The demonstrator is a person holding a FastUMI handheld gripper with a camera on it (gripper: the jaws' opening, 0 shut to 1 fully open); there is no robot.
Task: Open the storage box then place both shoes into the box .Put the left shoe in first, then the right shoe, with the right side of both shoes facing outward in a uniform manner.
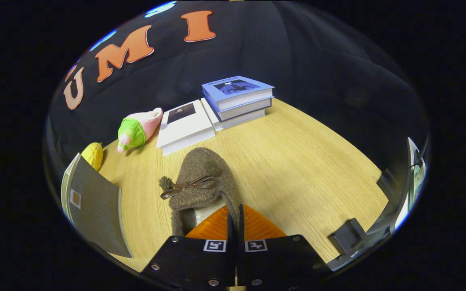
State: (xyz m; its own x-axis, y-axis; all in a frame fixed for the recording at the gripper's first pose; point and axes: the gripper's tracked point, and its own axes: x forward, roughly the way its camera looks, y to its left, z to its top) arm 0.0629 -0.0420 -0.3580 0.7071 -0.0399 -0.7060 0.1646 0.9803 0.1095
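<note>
Pinched together on the collar edge of the brown shoe (200, 178), the gripper (235, 220) holds it just short of the books (237, 99); keep the pinch firm and level while carrying it boxward.

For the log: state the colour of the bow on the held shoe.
Dark brown bow on a fuzzy olive-brown shoe; gripper view.

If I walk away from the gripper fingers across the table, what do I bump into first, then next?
gripper, its fingers closed on the fuzzy brown shoe's edge → white book lying flat → stack of blue books → black cloth wall.
</note>
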